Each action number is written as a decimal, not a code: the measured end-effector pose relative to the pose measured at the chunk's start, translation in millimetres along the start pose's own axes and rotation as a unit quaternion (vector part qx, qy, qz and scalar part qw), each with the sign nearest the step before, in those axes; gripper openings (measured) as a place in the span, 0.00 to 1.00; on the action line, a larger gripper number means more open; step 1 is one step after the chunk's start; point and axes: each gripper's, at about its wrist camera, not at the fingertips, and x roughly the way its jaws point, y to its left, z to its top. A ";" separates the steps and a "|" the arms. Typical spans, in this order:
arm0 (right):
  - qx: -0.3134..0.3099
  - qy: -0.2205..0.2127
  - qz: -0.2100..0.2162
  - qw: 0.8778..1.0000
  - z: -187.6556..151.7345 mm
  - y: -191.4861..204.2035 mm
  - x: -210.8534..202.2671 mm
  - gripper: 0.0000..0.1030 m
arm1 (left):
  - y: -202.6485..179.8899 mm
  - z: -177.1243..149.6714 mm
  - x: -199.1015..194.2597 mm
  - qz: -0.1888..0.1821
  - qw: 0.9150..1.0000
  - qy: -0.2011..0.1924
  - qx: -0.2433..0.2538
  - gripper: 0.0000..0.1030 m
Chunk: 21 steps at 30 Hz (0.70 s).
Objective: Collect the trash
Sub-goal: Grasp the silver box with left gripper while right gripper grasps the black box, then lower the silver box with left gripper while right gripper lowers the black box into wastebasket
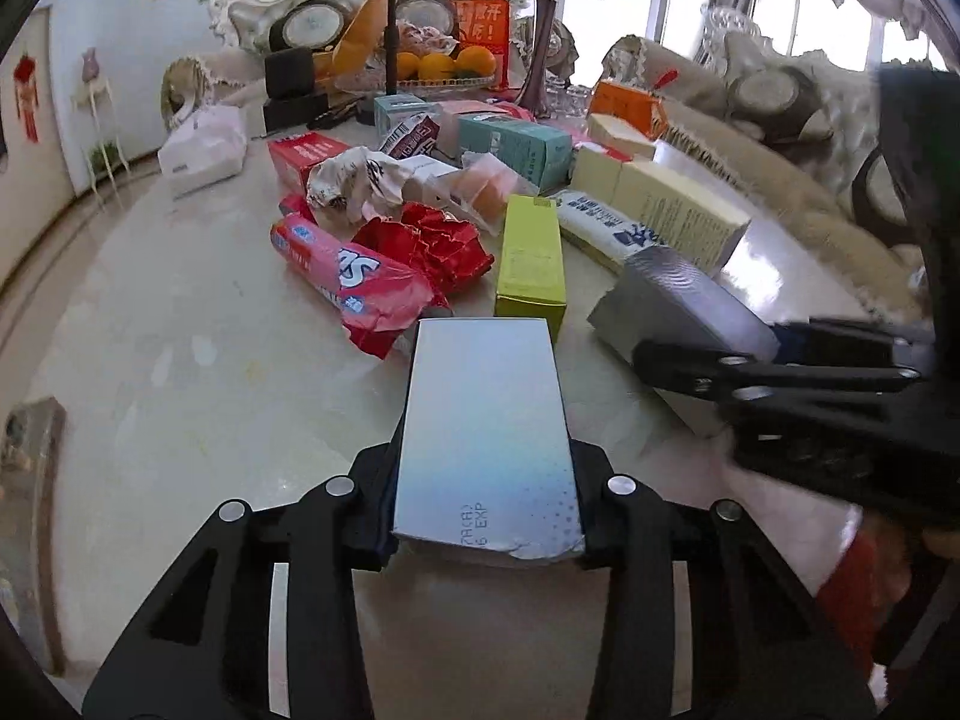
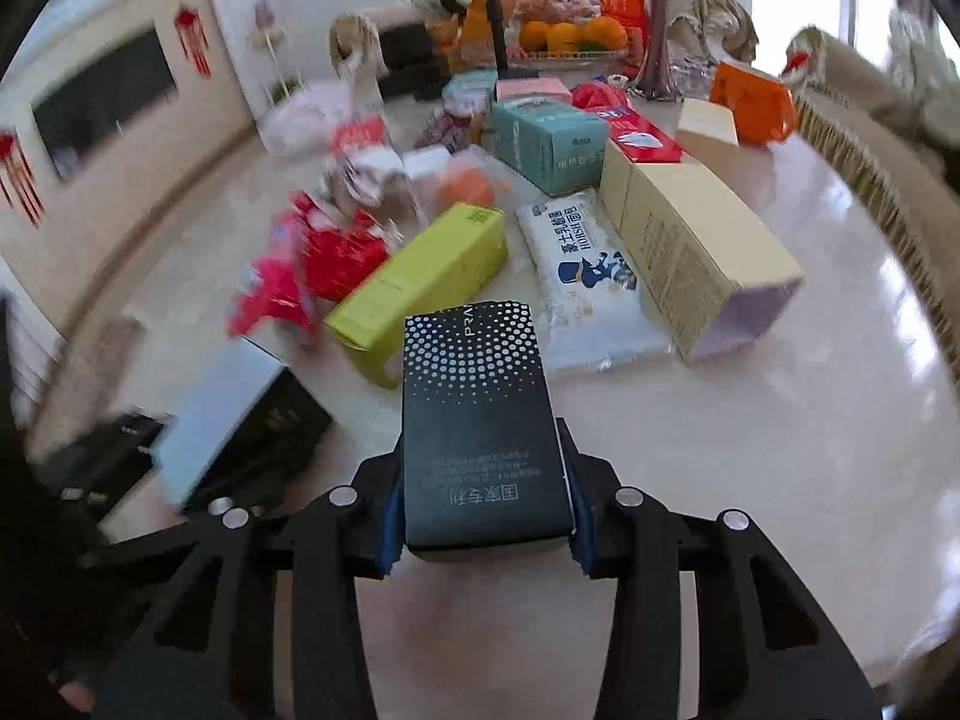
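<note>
1. Where the left gripper [image 1: 487,516] is seen from its own camera, a flat rectangular carton with a pale, iridescent silver-blue face [image 1: 486,432] is clamped between its black fingers, the near end torn and creased.
2. A dark box printed with a white dot pattern [image 2: 483,426] is pinched between the blue pads [image 2: 390,516] of the right gripper [image 2: 483,519]; its card is smooth and matte.
3. Both boxes are held over the glossy, pale marble-like table [image 1: 180,330].
4. Just beyond the silver-blue carton, a long lime-green carton [image 1: 531,258] is laid flat, with a crumpled pink plastic wrapper [image 1: 354,276] and crinkled red foil [image 1: 438,240] beside it.
5. A soft white bread bag [image 2: 591,288] and an open-ended cream cardboard box [image 2: 696,258] are seen side by side.
6. Farther back, a teal box [image 2: 549,144] and a dish of oranges [image 2: 567,36] are visible.
</note>
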 end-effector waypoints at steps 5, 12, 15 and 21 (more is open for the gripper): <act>0.040 -0.032 0.062 0.997 -18.9 -16.3 -45.8 0.39 | 1.0 -11.7 -30.6 -0.035 0.999 -0.017 -0.009 0.39; 0.028 -0.061 0.119 0.991 -75.3 -14.1 -137.5 0.39 | -11.0 -51.9 -122.5 -0.104 0.994 -0.036 0.023 0.39; 0.051 -0.016 0.149 0.987 -114.7 -12.8 -145.3 0.39 | -18.5 -79.1 -135.2 -0.112 0.993 -0.010 0.034 0.39; 0.098 0.105 0.124 0.982 -185.2 -15.7 -81.0 0.39 | -33.9 -146.2 -71.0 -0.132 0.986 0.101 0.023 0.39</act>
